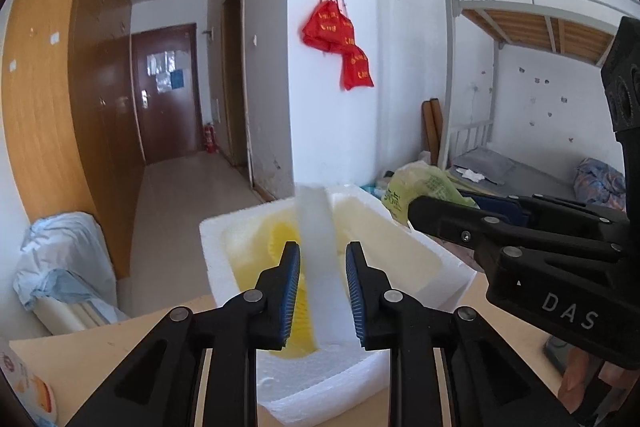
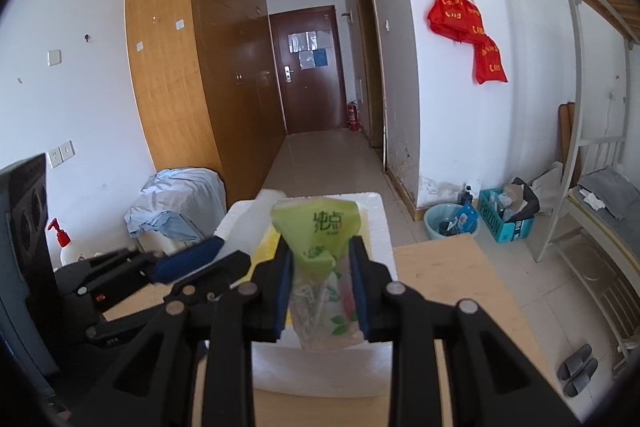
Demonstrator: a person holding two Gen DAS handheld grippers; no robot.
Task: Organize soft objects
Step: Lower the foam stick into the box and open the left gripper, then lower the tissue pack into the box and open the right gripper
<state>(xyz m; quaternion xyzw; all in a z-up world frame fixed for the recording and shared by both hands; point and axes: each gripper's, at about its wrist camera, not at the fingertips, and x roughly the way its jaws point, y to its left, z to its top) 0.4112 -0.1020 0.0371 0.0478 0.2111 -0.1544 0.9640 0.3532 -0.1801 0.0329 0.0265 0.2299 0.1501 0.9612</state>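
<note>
A white foam box stands on the wooden table, with yellow soft pieces inside it. A white foam strip stands upright in the box, between the blue pads of my left gripper. A thin gap shows on both sides of the strip, so the jaws are open around it. My right gripper is shut on a green tissue pack and holds it over the near side of the box. The two grippers are side by side, the left one to the left.
The wooden table runs to the right of the box. A blue cloth bundle and a red pump bottle sit to the left. A blue basin, a teal carton and a bunk bed are on the right.
</note>
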